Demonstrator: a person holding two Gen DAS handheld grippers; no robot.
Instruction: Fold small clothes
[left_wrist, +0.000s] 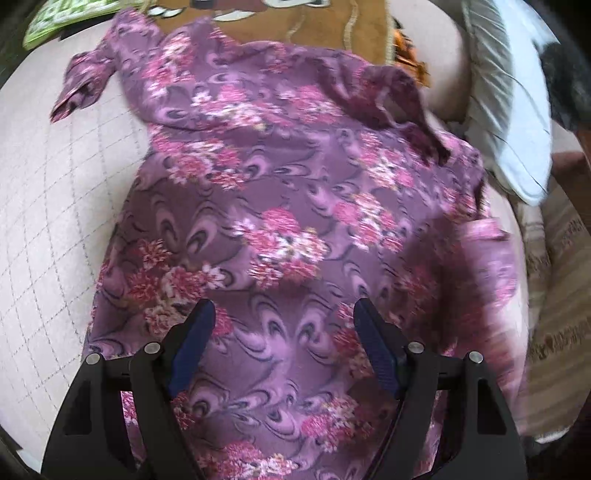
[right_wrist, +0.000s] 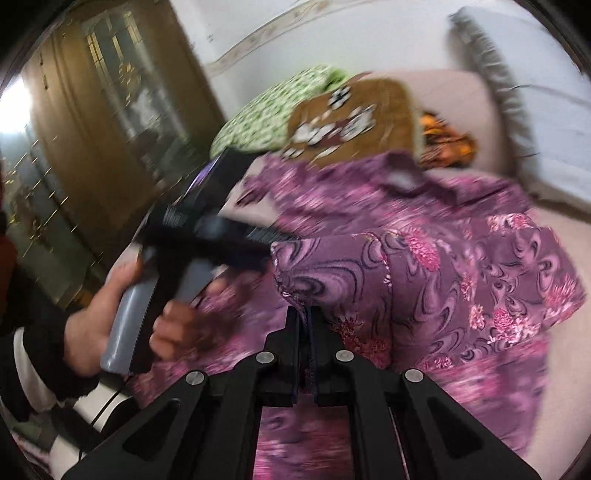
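A purple floral garment (left_wrist: 280, 206) lies spread on a pale quilted surface (left_wrist: 55, 206), with a sleeve (left_wrist: 81, 85) at the far left. My left gripper (left_wrist: 284, 314) is open just above the garment's near part, holding nothing. My right gripper (right_wrist: 304, 314) is shut on a folded edge of the same garment (right_wrist: 424, 280) and lifts it over the rest. The left gripper's body (right_wrist: 207, 229) and the hand holding it (right_wrist: 110, 306) show at the left of the right wrist view.
A brown patterned cushion (left_wrist: 295, 22) and a green patterned cushion (left_wrist: 48, 26) lie beyond the garment. A white pillow (left_wrist: 506, 110) is at the right. An orange cloth (right_wrist: 447, 144) lies by the brown cushion. A wooden cabinet (right_wrist: 110, 122) stands at the left.
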